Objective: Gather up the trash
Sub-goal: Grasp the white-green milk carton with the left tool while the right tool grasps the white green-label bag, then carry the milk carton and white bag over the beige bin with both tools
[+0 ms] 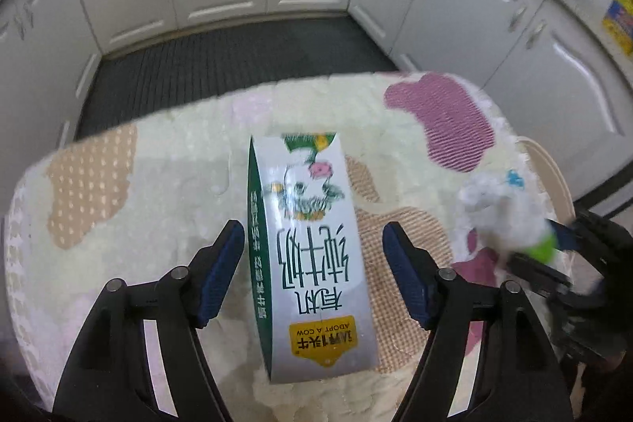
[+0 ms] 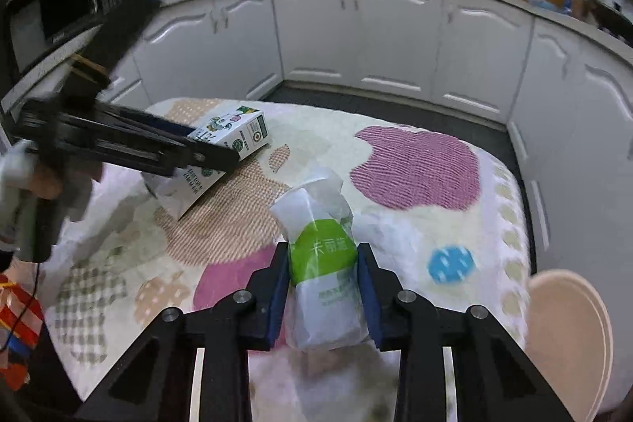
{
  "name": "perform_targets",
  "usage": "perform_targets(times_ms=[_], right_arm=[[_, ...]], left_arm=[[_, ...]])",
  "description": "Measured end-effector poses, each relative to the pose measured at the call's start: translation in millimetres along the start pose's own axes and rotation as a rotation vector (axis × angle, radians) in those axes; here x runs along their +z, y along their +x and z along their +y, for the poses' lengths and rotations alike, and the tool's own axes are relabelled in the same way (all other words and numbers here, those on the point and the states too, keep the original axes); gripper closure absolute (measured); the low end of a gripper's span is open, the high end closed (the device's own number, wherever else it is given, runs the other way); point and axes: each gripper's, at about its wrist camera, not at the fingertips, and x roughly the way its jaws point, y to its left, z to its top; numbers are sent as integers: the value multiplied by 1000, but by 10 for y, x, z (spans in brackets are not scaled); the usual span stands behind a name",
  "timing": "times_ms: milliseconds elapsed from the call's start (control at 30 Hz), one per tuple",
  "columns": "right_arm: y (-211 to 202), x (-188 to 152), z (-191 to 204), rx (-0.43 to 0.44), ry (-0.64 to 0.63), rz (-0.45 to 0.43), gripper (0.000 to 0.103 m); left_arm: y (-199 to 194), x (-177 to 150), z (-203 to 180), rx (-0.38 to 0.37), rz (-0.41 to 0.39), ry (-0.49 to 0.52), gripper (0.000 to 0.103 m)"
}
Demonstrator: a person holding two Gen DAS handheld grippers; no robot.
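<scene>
A white and green milk carton (image 1: pixel 316 283) lies flat on the fluffy cream cloth (image 1: pixel 166 153) that covers the table. My left gripper (image 1: pixel 312 228) straddles the carton and stands open, with a gap at the right pad (image 1: pixel 403 263). In the right wrist view the carton (image 2: pixel 241 133) lies at the far left under the left gripper (image 2: pixel 213 155). My right gripper (image 2: pixel 323 250) is shut on a white plastic wrapper with a green label (image 2: pixel 322 256), both pads pressing its sides. That wrapper (image 1: pixel 502 212) also shows blurred at the right in the left wrist view.
A beige round rim (image 2: pixel 565 323) sits beyond the table's right edge. White cabinets (image 2: pixel 395 38) ring the room past a dark floor mat (image 1: pixel 237 58). A microwave (image 2: pixel 59 14) stands on the counter at left. A red striped object (image 2: pixel 19 323) lies at lower left.
</scene>
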Motion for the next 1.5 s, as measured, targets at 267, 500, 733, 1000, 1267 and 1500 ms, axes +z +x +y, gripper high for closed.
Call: perform_targets(times_ms=[267,500,733,1000,1267,1500], right_arm=[[-362,-216,54,-31,44,-42,71],[-721,-373,46,-76,90,-78,71],[-1176,-526,-72,-134,128,-125,71],[-1627,-729,-357,-215,183,-161,71],[-1806,-940,-646,-276,252,-166,71],[-1861,-1085,-900,-307,315,-157,71]], left_arm=[[-219,-272,-130,-38,-34,-17,52],[-643,-522,-584,-73,-114,27,53],[-910,-683,-1186,-97,-172,96,52],[-1027,-706,-1762,-113,-217,175,52],[-962,-651,-2230,-128,-232,232,52],[-805,-586,-2552,-134,-227,269,52]])
